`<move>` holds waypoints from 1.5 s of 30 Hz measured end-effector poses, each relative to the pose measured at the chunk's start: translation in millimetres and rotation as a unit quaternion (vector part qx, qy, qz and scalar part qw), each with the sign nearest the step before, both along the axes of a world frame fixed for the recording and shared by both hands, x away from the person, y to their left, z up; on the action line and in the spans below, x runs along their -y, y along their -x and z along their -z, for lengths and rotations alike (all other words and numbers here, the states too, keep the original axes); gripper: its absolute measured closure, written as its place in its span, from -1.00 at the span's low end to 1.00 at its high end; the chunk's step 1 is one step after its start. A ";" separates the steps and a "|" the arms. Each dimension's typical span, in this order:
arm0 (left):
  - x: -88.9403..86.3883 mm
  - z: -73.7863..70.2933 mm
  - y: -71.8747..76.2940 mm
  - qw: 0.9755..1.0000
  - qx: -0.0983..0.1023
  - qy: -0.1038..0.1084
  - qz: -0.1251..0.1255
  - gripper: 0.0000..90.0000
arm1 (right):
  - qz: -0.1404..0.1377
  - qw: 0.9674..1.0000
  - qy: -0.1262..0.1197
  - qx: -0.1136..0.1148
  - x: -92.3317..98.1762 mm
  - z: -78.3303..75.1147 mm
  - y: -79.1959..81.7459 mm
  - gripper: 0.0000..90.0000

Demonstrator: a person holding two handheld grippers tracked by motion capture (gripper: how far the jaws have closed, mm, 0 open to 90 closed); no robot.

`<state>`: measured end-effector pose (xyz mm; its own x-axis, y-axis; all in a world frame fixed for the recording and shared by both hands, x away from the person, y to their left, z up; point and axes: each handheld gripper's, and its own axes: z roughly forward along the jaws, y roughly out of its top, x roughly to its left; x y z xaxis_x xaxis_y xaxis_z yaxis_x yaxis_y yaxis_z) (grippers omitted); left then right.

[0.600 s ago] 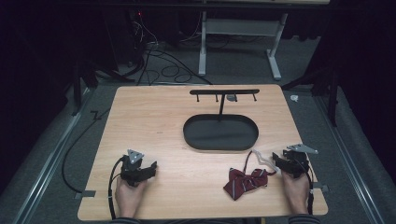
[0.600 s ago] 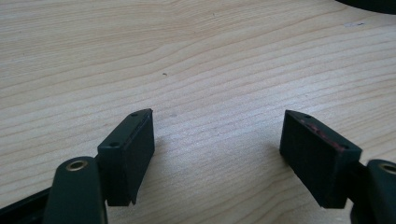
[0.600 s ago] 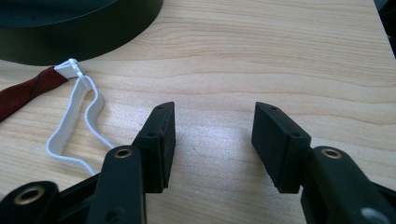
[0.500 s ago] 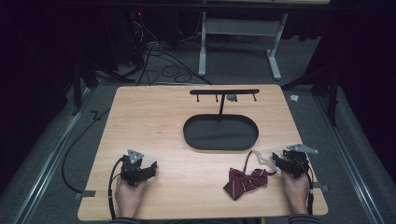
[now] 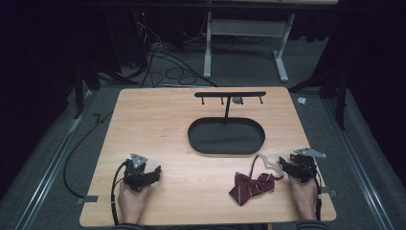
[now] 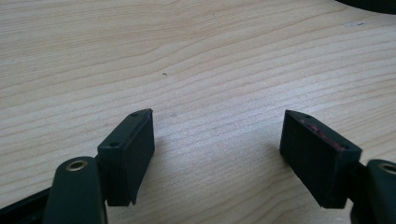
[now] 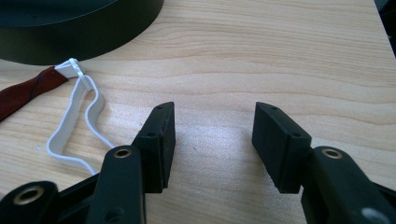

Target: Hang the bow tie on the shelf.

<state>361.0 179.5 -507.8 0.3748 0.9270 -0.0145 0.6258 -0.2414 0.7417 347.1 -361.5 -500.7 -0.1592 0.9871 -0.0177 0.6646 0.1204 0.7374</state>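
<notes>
**Both grippers parted, bow tie lying free**

Wooden table (image 5: 158,124) carries a black oval stand base (image 5: 226,136) with hook bar. Left gripper (image 6: 217,140) — jaws wide apart, nothing between them. Right gripper (image 7: 212,135) likewise released, empty. Dark red bow tie (image 5: 252,185) lies just beside it, long axis left–right; its white strap (image 7: 77,119) loops beside the right gripper's jaw.

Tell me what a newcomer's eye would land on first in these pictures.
First the dark red striped bow tie, lying near the table's front right with its white strap looped beside the right gripper, whose jaws are open and empty. Next the black oval tray with its hook stand, at the table's middle. The left gripper rests open at front left.
</notes>
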 end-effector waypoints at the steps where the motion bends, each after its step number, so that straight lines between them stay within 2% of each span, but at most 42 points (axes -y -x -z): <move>1: 0.0 0.0 0.0 1.000 0.000 0.000 0.000 -0.41 | 0.002 1.000 -0.001 0.000 -0.4 0.1 0.1 0.14; 11: -0.1 -0.1 0.0 1.000 -0.001 0.000 0.000 -0.41 | 0.005 1.000 -0.002 -0.004 -1.1 -1.0 0.7 0.19; 13: -0.1 0.0 -0.1 1.000 0.000 0.000 0.000 -0.41 | 0.004 1.000 -0.009 -0.006 -1.2 -3.2 2.7 0.20; 15: 0.0 0.0 -0.1 1.000 0.000 0.001 0.000 -0.41 | -0.007 1.000 -0.015 0.004 -3.0 -11.7 9.8 0.22; 17: -0.1 0.0 -0.1 1.000 0.000 0.000 0.000 -0.41 | -0.011 1.000 -0.015 0.005 -4.1 -14.9 12.6 0.23; 19: -0.1 0.0 -0.1 1.000 0.000 0.000 0.000 -0.41 | -0.027 0.999 -0.016 0.008 -6.7 -21.9 20.8 0.25; 22: 0.0 0.0 -0.1 1.000 0.000 0.000 0.000 -0.41 | -0.037 0.999 -0.016 0.002 -11.6 -24.8 30.0 0.27; 29: 0.0 0.0 -0.1 1.000 0.000 0.001 -0.001 -0.41 | -0.040 0.999 -0.012 -0.011 -16.3 -23.6 41.0 0.30; 32: 0.0 0.0 -0.1 1.000 0.000 0.001 -0.001 -0.41 | -0.035 0.999 -0.011 -0.024 -16.8 -20.4 45.0 0.35; 38: 0.0 0.0 -0.1 1.000 0.000 0.001 -0.001 -0.41 | -0.032 0.999 -0.010 -0.034 -14.7 -13.8 45.7 0.41; 41: 0.0 -0.1 0.0 1.000 -0.001 0.000 0.000 -0.41 | -0.031 0.999 -0.010 -0.042 -15.4 -10.4 46.0 0.52; 42: 0.0 -0.1 0.0 1.000 -0.001 0.000 0.000 -0.41 | -0.035 0.999 -0.001 -0.041 -16.9 -9.2 46.6 0.65; 43: 0.0 -0.1 0.0 1.000 -0.001 0.000 0.000 -0.41 | -0.035 0.999 -0.001 -0.041 -16.9 -9.2 46.6 0.65; 45: 0.0 -0.1 0.0 1.000 0.000 0.000 0.000 -0.41 | -0.040 0.998 0.004 -0.041 -17.1 -9.1 47.1 0.86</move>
<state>361.0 179.6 -507.7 0.3739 0.9273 -0.0155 0.6266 -0.2403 0.7414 300.0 -344.4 -491.6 -0.2379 0.9712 -0.0088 0.7107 0.1802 0.6800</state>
